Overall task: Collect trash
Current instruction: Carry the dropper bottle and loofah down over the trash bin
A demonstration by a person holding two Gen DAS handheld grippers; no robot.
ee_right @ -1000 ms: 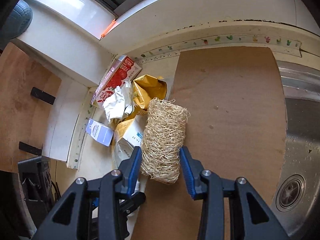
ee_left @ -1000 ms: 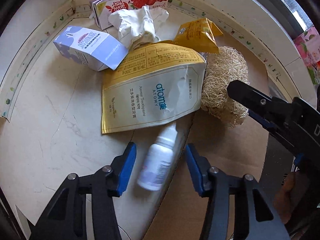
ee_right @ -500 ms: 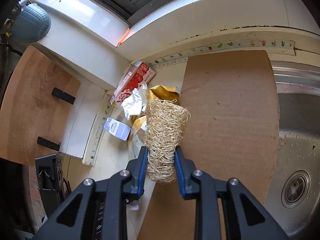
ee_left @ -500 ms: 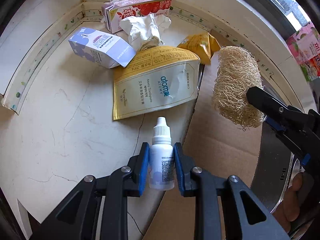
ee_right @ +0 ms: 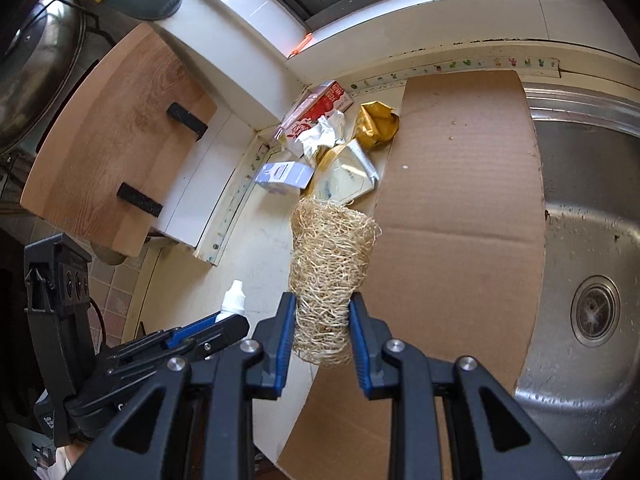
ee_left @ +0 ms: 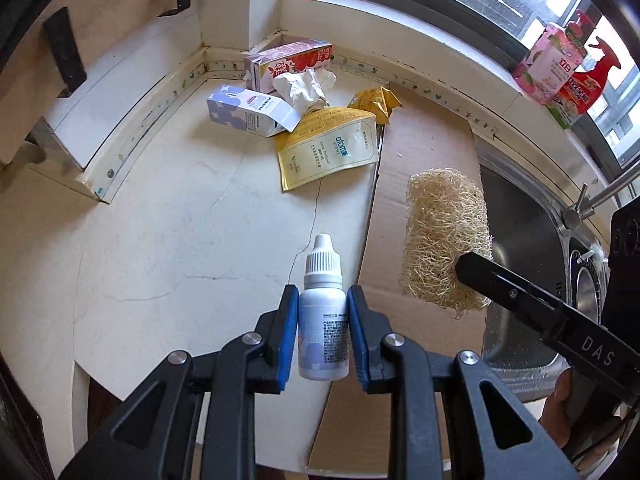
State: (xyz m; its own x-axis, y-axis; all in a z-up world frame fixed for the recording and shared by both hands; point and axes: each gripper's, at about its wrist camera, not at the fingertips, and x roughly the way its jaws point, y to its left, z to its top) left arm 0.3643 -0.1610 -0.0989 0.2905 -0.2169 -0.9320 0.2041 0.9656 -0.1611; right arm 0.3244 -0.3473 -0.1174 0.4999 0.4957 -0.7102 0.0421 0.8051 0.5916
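We work over a pale countertop (ee_left: 168, 248) with a sheet of brown cardboard (ee_right: 460, 216) laid beside the steel sink (ee_right: 592, 280). In the far corner a heap of trash lies uncollected: a red-printed carton (ee_left: 298, 62), a purple-and-white carton (ee_left: 248, 114), a yellow pouch (ee_left: 330, 152), crumpled white paper (ee_left: 306, 84) and a small yellow wrapper (ee_left: 374, 102), all touching or overlapping one another.

Our right gripper (ee_right: 322, 332) is closed on the lower end of a loofah sponge (ee_right: 330, 268), its blue pads pressed into the fibres, and holds it clear above the cardboard edge. Our left gripper (ee_left: 323, 330) is clamped on a small white dropper bottle (ee_left: 323, 320), upright with its cap pointing away from us, raised above the counter.

We judge this to be the carry step: both pickups look done, and both hands are full. No bin shows in either view, so the next move calls for bringing both items to wherever the trash goes and releasing them, before we turn to the heap in the corner.
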